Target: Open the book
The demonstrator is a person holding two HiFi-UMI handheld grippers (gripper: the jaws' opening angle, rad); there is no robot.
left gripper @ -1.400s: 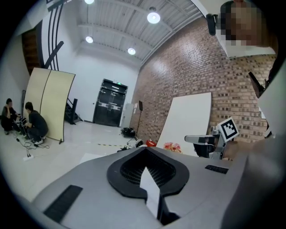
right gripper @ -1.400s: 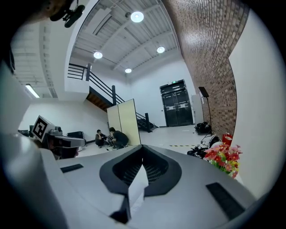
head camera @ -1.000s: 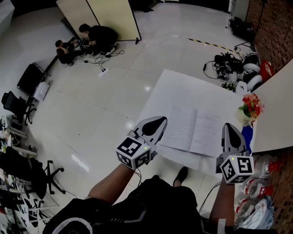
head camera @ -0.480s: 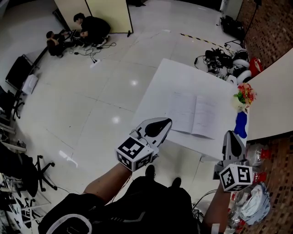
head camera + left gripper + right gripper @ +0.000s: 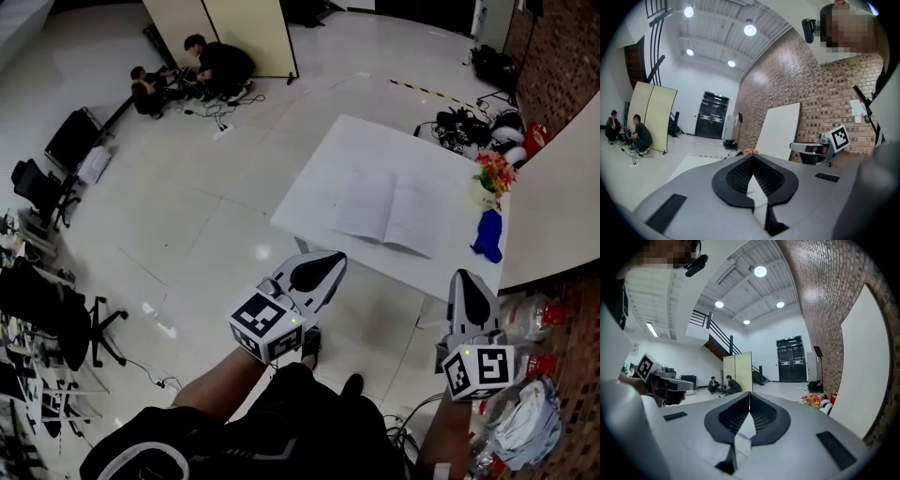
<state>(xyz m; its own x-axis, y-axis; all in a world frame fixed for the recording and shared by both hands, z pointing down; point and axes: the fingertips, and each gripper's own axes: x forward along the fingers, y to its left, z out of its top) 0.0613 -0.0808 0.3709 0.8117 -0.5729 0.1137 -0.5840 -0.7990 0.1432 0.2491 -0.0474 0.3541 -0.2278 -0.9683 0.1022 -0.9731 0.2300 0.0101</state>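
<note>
The book (image 5: 389, 212) lies open, its pages flat, on the white table (image 5: 347, 155) in the head view. Both grippers hang in the air well short of the table's near edge, above the floor. My left gripper (image 5: 324, 264) points toward the table's near left corner, with the jaws pressed together and nothing between them. My right gripper (image 5: 466, 285) is below the table's near right corner, also shut and empty. The left gripper view (image 5: 751, 158) and the right gripper view (image 5: 749, 395) both show closed jaws aimed across the room.
A pot of flowers (image 5: 494, 174) and a blue object (image 5: 487, 234) sit at the table's right end. A white board (image 5: 553, 216) leans by the brick wall. Two people (image 5: 202, 67) crouch on the floor far left. Office chairs (image 5: 56, 319) stand left; bags (image 5: 525, 417) lie lower right.
The table and open book have receded up the head view. Both grippers, over the table's near edge a second ago, are now back from it and still shut.
</note>
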